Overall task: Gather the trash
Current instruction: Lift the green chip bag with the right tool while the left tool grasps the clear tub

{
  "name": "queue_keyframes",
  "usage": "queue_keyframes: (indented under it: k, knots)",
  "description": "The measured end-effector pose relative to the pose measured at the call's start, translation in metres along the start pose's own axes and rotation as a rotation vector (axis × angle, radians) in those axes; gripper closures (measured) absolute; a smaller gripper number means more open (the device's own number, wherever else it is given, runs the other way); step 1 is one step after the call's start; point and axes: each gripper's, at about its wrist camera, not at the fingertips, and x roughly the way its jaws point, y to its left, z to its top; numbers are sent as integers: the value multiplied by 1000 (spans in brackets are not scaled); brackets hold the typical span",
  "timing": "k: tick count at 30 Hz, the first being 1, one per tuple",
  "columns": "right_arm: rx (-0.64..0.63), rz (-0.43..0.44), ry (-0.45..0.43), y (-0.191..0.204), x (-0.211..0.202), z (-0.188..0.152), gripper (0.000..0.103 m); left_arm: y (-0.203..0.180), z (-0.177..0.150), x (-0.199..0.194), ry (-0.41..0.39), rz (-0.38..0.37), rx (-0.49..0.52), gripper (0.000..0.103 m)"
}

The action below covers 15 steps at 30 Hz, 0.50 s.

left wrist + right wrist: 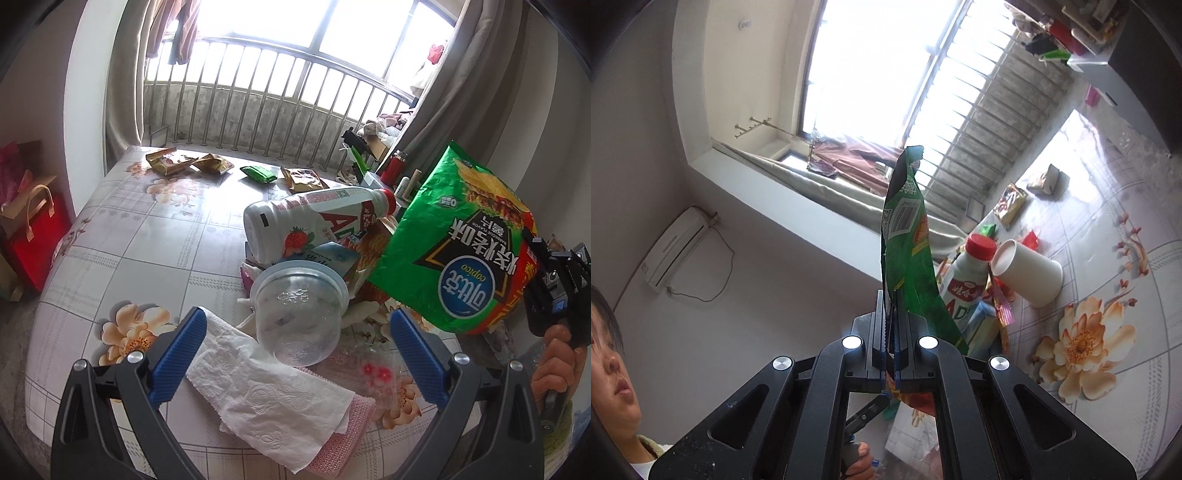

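Green chip bag (908, 258) pinched in the closed right tool (891, 295).

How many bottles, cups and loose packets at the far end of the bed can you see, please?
Bottle: 1
Cups: 2 (clear cup, paper cup)
Packets: 4 (gold packet, second gold packet, green packet, brown packet)
Total: 7

A bed with a grey-checked, peach-flowered sheet (140, 236) carries everything. On it lie a white embossed paper towel (258, 398), a clear plastic cup (299, 314), a white strawberry-drink bottle (314, 218), and crumpled gold wrappers (166, 160).
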Motion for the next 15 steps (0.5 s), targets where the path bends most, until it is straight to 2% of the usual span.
queue_keyframes:
  k: [8,15]
  knots:
    - [20,-46,-72,1,-50,-13,102,-7,-5,-5,4,-23,44,6]
    - [91,-64,-99,-12,-74,-34,102,-21,1,22,76,6,122,10]
